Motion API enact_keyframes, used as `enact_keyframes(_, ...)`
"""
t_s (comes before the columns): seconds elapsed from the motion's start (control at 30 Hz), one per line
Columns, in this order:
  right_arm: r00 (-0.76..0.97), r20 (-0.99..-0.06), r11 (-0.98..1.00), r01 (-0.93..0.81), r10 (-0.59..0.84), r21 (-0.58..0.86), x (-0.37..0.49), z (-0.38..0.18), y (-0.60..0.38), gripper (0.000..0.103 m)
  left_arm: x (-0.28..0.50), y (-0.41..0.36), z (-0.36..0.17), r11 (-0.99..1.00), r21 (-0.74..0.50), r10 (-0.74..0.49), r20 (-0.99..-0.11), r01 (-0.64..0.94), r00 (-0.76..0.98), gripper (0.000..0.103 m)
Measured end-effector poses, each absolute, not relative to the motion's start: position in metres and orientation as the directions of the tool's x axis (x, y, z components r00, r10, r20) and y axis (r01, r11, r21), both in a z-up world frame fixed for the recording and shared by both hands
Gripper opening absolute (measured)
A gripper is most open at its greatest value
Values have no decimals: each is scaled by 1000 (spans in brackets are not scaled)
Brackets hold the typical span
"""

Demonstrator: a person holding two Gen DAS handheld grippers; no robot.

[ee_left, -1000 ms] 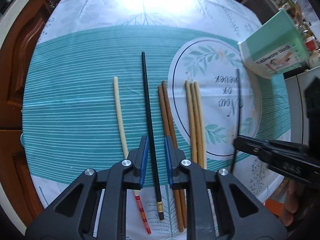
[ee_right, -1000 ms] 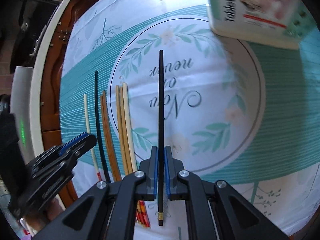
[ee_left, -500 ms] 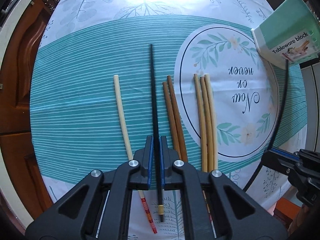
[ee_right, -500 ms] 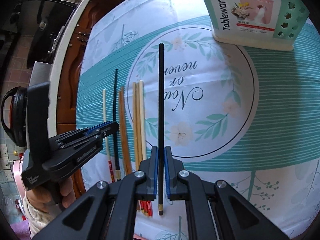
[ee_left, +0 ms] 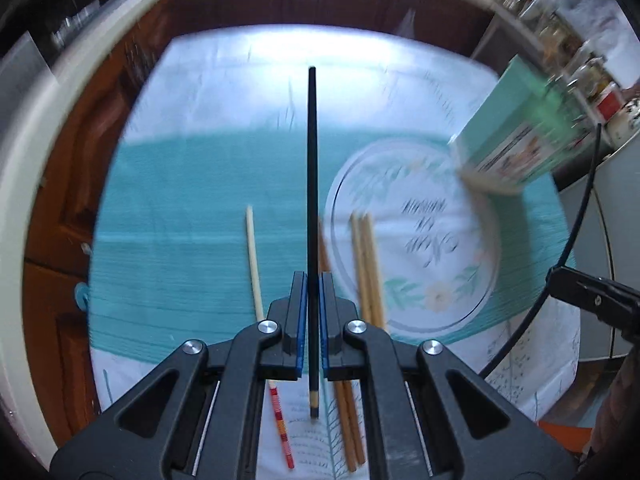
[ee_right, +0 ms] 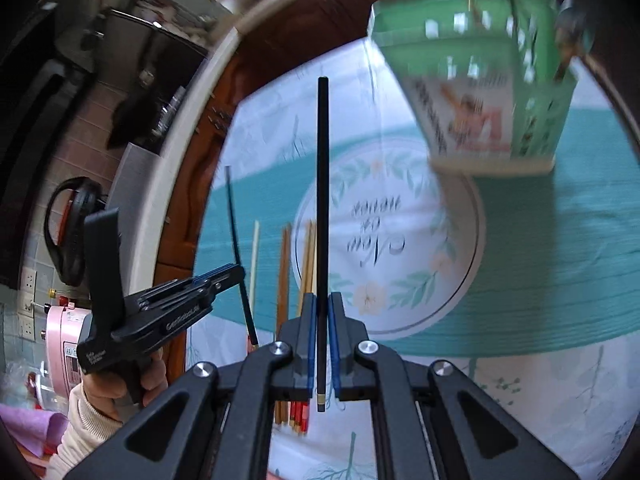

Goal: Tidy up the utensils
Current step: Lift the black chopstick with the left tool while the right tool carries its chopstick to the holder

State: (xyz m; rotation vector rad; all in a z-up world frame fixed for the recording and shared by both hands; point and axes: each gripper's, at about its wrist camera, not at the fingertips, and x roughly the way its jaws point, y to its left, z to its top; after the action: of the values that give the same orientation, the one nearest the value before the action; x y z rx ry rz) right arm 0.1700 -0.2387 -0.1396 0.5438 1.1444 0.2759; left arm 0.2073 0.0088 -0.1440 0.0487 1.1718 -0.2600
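My left gripper is shut on a black chopstick and holds it above the cloth, pointing away. My right gripper is shut on a second black chopstick, also lifted. On the teal and white tablecloth lie a cream chopstick, a brown pair and a tan bundle. The green utensil holder box stands at the back right and also shows in the left wrist view. The left gripper appears in the right wrist view.
The round wooden table edge curves at the left, with a pale rim beyond it. Kitchen shelves with jars stand behind the box. A pink appliance sits off the table at the left.
My left gripper closed on the black chopstick and lifted it off the cloth. Both grippers have risen and tilted up, each carrying a black chopstick; the box looks closer to the right gripper.
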Motion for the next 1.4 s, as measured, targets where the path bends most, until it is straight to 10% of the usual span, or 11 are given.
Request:
enact_keyframes(0.97, 850, -515, 955, 58, 106, 292, 195, 23, -321, 5, 218, -147, 107, 880, -16, -390, -593, 474, 704, 3)
enact_keyframes(1.4, 850, -514, 970, 9, 120, 241, 236, -19, -328, 6, 279, -210, 58, 850, -121, -461, -642, 513, 613, 3)
